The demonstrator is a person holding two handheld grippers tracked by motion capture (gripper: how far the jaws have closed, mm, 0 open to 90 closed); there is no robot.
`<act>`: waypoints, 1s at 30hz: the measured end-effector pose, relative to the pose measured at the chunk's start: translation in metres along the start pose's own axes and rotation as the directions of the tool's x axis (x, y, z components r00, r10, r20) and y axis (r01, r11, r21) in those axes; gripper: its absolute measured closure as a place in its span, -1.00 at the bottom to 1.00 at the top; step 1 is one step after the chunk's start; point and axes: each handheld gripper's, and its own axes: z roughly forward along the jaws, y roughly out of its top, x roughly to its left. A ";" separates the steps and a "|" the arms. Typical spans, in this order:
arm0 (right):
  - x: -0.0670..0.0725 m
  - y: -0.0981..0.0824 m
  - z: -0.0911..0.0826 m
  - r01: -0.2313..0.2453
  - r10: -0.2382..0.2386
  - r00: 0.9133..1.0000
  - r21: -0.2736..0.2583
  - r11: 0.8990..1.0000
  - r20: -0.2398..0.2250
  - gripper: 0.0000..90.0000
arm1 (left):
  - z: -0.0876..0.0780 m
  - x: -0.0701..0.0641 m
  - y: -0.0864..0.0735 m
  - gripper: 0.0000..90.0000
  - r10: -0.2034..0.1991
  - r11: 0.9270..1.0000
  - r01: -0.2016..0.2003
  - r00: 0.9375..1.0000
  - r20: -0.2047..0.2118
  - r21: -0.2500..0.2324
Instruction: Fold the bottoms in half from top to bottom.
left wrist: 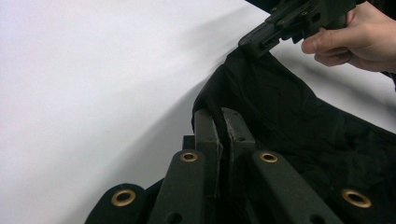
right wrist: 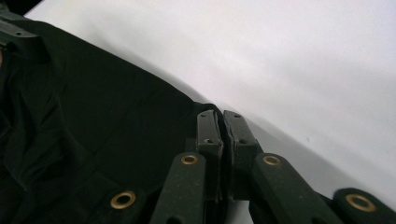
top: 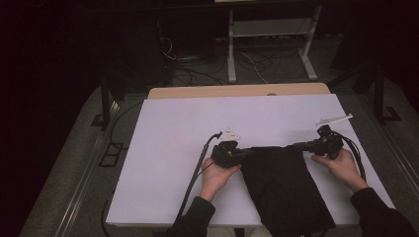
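Note:
A black cloth [top: 284, 187] lies on the white table [top: 173, 148], and its near end hangs over the front edge. My left gripper [top: 247, 152] is shut on the cloth's far left corner; in the left gripper view the jaws [left wrist: 223, 116] pinch a fold of the cloth [left wrist: 289, 116]. My right gripper [top: 298, 146] is shut on the far right corner, where the jaws [right wrist: 220, 119] clamp the edge of the cloth [right wrist: 93, 102]. The far edge is stretched between the two grippers. The right gripper [left wrist: 254, 44] also shows at the top of the left gripper view, held by a hand.
A small white strip [top: 334, 119] lies on the table behind the right gripper. A wooden edge [top: 237, 91] borders the far side. Beyond it stand a white frame [top: 269, 34] and floor cables. Bare white surface spreads to the left and far side.

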 end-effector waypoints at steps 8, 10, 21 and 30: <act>0.012 0.013 0.010 -0.009 0.009 1.000 -0.007 1.000 -0.003 0.89 | -0.019 0.006 0.008 0.89 0.026 0.999 -0.024 0.999 -0.046 0.030; 0.016 0.017 0.014 -0.007 0.006 1.000 -0.015 1.000 -0.009 0.89 | -0.023 0.007 0.011 0.89 0.038 0.999 -0.037 0.998 -0.058 0.030; 0.033 0.038 0.026 -0.012 0.011 1.000 -0.073 0.997 -0.021 0.89 | -0.041 0.021 0.020 0.89 0.080 0.996 -0.073 0.989 -0.123 0.058; 0.042 0.052 0.038 -0.033 0.031 0.999 -0.128 0.991 -0.017 0.89 | -0.051 0.043 0.023 0.89 0.105 0.995 -0.103 0.976 -0.189 0.021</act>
